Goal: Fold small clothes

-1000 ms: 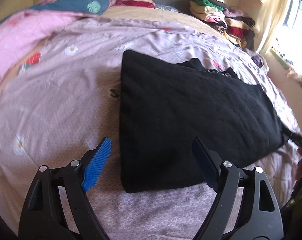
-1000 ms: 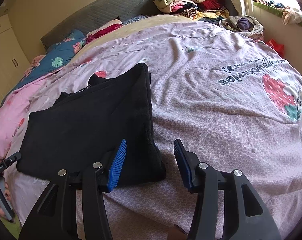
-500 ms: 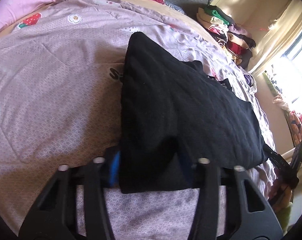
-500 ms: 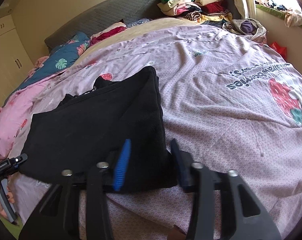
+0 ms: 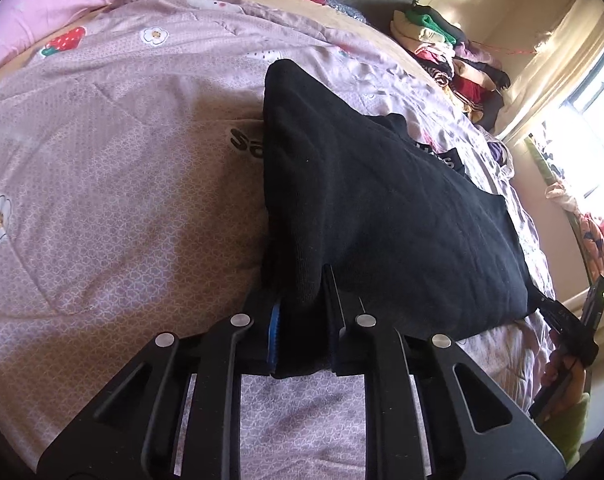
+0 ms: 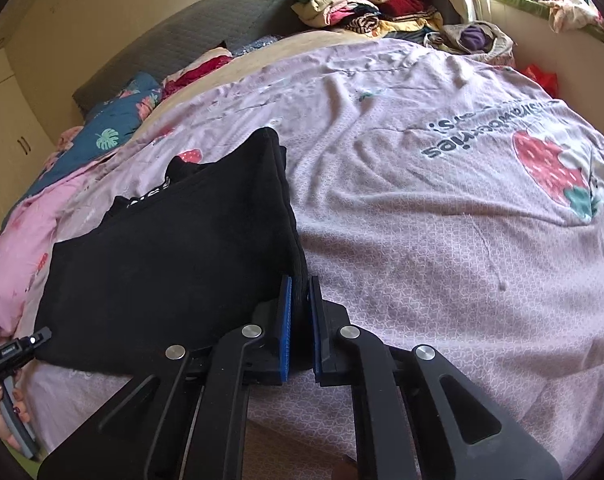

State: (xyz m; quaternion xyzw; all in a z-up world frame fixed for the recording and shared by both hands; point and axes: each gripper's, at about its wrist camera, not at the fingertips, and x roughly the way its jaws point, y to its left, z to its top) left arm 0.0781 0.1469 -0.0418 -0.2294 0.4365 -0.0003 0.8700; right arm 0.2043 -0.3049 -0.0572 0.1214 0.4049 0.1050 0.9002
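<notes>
Our left gripper (image 5: 302,320) and right gripper (image 6: 300,320) have just closed, pinching the black garment's (image 5: 381,208) near corners, ready to fold.

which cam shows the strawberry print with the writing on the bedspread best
The right wrist view: the strawberry print and its upside-down lettering lie in the open on the bedspread. The left wrist view shows only a few letters beside the black garment and a smaller strawberry far off.
</notes>
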